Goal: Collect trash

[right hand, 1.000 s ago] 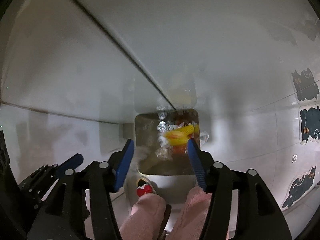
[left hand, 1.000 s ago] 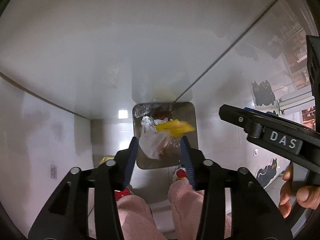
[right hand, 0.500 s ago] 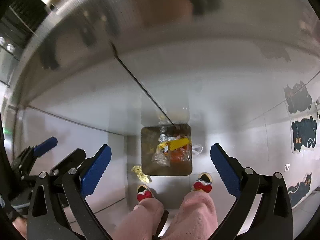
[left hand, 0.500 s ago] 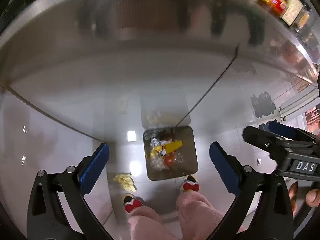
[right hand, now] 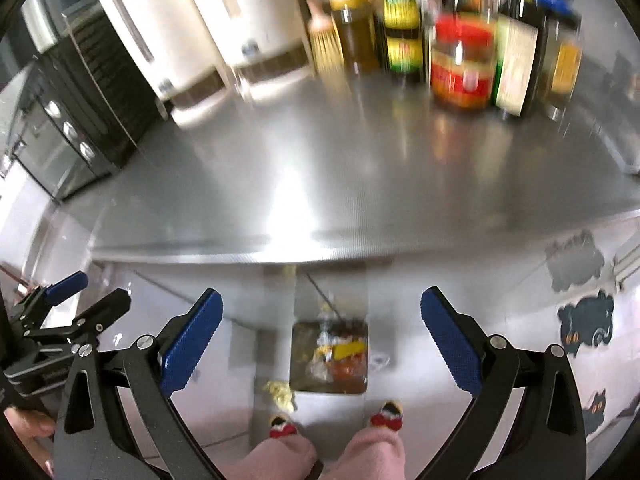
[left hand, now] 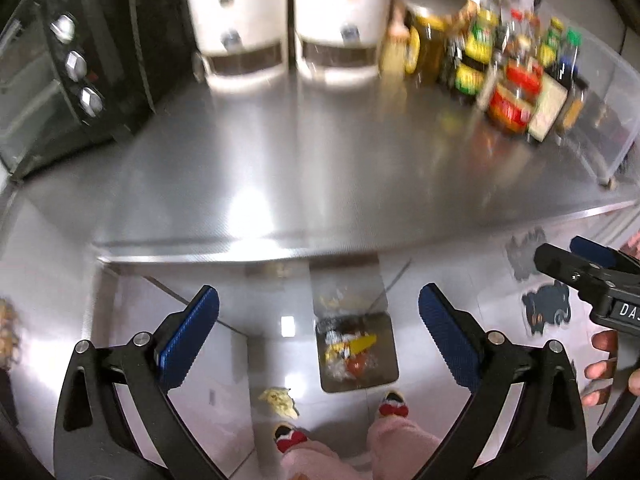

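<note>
Bin with yellow wrapper inside (jaws of both grippers wide, empty).

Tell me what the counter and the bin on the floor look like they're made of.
Counter: probably stainless steel, brushed, with fine grain and broad glare. Bin: looks like shiny metal, its walls mirroring the trash inside, though blur leaves it uncertain.

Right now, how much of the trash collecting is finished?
Mostly done: wrappers already lie in the bin on the floor. Nothing is in hand; the left hand-held gripper and the right hand-held gripper are both open and empty. Left: one yellowish crumpled scrap on the floor beside the bin.
</note>
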The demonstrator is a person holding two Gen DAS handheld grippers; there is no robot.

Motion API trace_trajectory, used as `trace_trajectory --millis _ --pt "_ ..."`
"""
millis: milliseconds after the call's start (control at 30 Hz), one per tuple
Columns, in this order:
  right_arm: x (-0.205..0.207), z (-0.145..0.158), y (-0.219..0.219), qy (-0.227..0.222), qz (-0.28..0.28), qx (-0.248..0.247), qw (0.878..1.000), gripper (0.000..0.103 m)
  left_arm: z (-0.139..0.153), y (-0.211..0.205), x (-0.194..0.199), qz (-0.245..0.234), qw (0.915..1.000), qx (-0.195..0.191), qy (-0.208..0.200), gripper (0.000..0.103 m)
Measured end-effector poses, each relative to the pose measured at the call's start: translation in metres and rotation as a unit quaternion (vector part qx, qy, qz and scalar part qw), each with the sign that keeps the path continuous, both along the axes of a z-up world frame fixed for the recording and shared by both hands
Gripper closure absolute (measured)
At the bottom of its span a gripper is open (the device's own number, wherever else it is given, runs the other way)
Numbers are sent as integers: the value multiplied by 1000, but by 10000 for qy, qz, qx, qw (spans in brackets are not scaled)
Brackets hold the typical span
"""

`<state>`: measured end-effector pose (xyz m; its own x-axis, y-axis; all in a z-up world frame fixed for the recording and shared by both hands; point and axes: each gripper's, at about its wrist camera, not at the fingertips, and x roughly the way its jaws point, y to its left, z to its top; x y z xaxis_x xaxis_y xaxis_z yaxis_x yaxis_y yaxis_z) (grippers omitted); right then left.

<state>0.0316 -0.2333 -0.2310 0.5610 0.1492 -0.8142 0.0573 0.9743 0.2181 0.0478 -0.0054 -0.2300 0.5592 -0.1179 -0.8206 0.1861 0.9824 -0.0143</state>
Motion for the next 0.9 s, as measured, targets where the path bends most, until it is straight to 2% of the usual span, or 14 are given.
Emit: trace_trajectory --millis 167,333,467,667,900 --pt "-6 56 -1 -546 10 -212 9983 3 62 10 -13 181 9986 81 -491 8" --pt "-13 100 -4 -903 -141 -422 9949 3 109 18 -24 192 9960 37 -875 8" --pt "-19 137 -5 -1278 -242 -526 9901 3 138 20 -28 224 9935 42 -1115 8" --pt "-35 185 -5 -1973 -463 -707 9767 3 175 29 -42 340 9857 123 -1644 8" --pt "-49 219 8 -2398 -504 -1090 9634 3 211 36 -56 462 9770 50 -2081 8"
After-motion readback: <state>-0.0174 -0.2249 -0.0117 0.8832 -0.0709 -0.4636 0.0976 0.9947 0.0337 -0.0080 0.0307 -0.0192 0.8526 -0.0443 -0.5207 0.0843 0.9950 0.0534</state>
